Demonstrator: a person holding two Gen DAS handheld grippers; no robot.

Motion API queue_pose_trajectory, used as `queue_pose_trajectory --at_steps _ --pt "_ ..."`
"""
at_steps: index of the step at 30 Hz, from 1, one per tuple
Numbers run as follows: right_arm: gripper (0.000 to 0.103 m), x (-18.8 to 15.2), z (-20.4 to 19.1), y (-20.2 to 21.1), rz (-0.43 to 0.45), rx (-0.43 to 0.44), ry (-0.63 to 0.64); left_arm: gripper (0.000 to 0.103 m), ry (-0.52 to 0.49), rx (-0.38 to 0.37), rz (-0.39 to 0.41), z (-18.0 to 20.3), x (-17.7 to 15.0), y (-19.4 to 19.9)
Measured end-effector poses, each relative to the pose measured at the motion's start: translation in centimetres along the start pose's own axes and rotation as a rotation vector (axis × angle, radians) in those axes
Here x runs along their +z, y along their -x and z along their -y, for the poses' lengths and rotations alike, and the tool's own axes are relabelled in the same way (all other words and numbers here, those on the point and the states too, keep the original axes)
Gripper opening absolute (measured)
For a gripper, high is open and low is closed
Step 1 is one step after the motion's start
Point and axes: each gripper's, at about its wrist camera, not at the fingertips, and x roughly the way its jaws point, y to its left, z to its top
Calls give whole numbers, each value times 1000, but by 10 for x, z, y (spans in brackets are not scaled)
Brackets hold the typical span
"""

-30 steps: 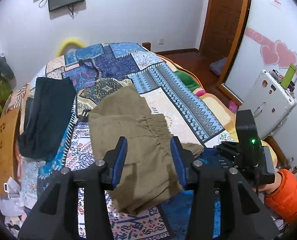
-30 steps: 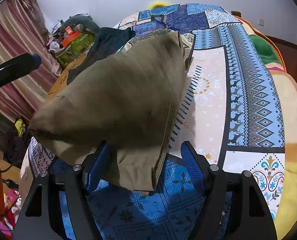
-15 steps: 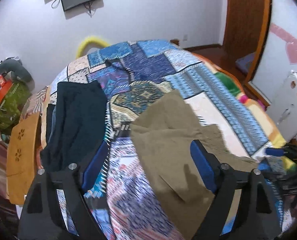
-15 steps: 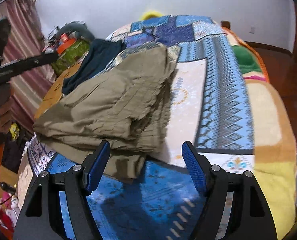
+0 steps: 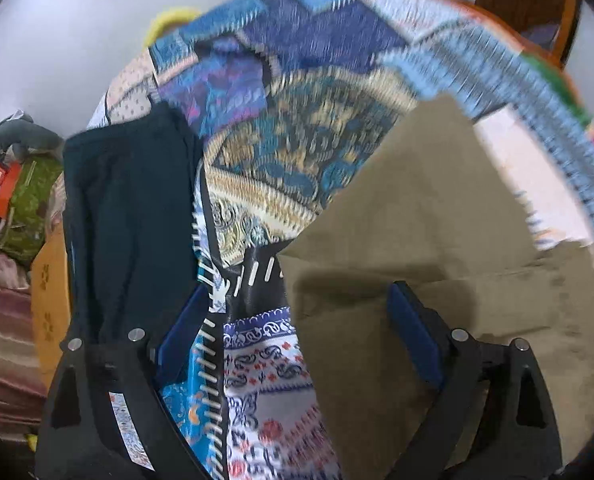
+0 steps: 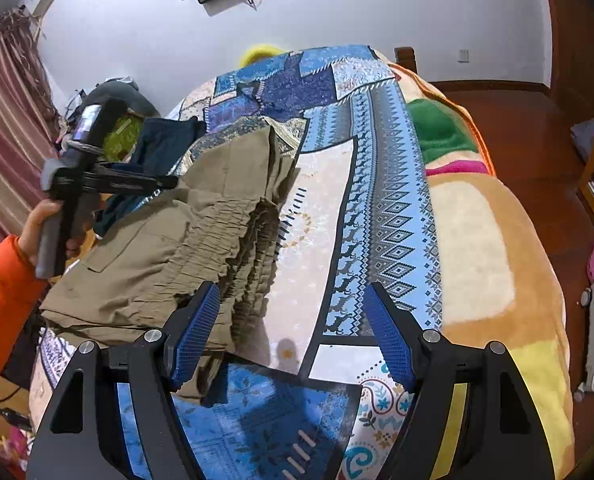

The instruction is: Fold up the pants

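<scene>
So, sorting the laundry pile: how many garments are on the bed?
2: khaki pants folded near the bed's foot, dark garment on the far left edge. Others may be hidden.

Matt olive cloth on the pants (image 6: pixel 169 248), gathered into rough puckers at the waistband (image 6: pixel 257 236). Smooth printed fabric with a slight sheen across the quilt (image 6: pixel 381 208); fuzzy fleece on the blanket (image 6: pixel 477 248); glossy wood on the floor (image 6: pixel 529 128). Matt black plastic, bright metal screws and dimpled blue pads (image 6: pixel 195 332) on the right gripper (image 6: pixel 293 336).
</scene>
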Motion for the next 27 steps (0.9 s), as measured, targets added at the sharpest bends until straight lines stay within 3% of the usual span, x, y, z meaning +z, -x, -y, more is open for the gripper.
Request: queue_pose_trajectory --at_steps 4,13,19,27 --pt "72 1 -1 -7 -15 6 7 100 -6 11 4 -4 -12 -12" --pt "72 7 -14 -3 11 -8 34 101 -24 44 -4 -17 -61 15" --pt "72 8 -20 12 37 -6 39 101 51 -10 5 -34 -107 47" --pt "72 3 -37 22 45 -3 81 101 58 -70 70 -21 -163 96"
